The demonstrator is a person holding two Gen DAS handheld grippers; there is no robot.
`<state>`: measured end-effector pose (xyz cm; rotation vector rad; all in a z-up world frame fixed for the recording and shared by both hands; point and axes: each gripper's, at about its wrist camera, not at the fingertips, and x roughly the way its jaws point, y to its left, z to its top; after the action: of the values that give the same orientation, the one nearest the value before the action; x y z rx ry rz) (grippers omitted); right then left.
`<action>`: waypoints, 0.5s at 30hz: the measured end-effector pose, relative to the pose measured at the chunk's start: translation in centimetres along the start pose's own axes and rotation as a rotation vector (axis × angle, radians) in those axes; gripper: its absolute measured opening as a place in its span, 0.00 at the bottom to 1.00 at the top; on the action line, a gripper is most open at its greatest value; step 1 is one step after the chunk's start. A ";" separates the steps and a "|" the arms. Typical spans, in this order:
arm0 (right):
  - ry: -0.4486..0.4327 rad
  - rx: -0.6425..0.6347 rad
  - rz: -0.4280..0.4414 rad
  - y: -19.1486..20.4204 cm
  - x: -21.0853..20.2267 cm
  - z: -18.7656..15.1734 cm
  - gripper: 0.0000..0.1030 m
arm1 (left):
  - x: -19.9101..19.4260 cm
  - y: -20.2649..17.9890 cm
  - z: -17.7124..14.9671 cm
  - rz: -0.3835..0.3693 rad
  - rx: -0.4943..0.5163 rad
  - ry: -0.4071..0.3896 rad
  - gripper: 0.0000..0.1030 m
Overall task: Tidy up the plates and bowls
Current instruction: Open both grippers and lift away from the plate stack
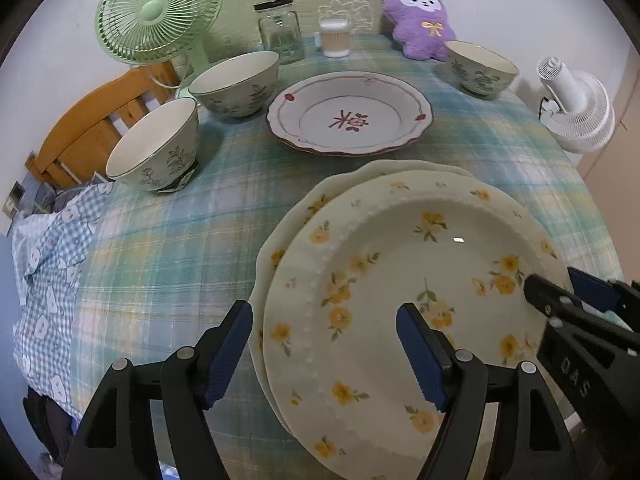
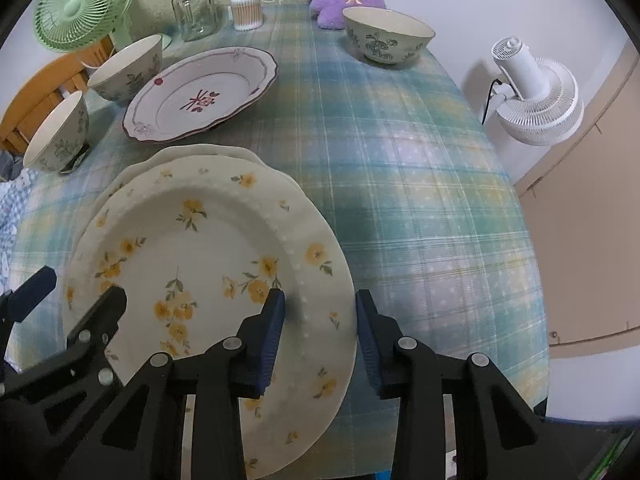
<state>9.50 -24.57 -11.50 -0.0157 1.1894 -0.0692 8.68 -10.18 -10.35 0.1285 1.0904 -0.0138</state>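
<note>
A cream plate with yellow flowers [image 1: 400, 248] [image 2: 192, 240] lies on a second cream plate [image 1: 360, 176] [image 2: 192, 152], shifted a little toward me. My left gripper [image 1: 324, 312] [image 2: 80, 286] stands open and wide astride the left rim of the stack, its pads clear of it. My right gripper [image 2: 320, 300] [image 1: 560, 292] straddles the top plate's right rim, one pad over the plate and one just outside its edge, a small gap showing. Farther back are a red-patterned plate [image 1: 348, 116] [image 2: 200, 96] and three floral bowls [image 1: 156, 148] [image 1: 236, 80] [image 1: 480, 68].
At the table's back stand a green fan [image 1: 156, 12], a glass jar [image 1: 280, 28], a cotton-swab tub [image 1: 335, 38] and a purple plush [image 1: 420, 20]. A white fan [image 2: 536, 96] is off the right edge. A wooden chair [image 1: 92, 120] and checked cloth [image 1: 52, 240] are at left.
</note>
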 end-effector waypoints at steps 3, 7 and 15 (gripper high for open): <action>-0.009 0.011 -0.005 0.3 0.2 -0.1 0.38 | 0.0 0.4 -0.2 -0.003 -0.001 0.000 0.74; -0.012 0.025 -0.011 0.7 0.5 0.1 0.40 | 0.0 0.9 -0.3 -0.017 -0.008 -0.004 0.74; -0.063 0.047 -0.009 0.7 -1.3 0.8 0.72 | -1.1 1.8 0.6 -0.050 -0.019 -0.044 0.83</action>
<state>9.80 -23.83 -10.01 0.0181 1.1245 -0.1038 8.83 -8.47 -8.91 0.0840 1.0492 -0.0508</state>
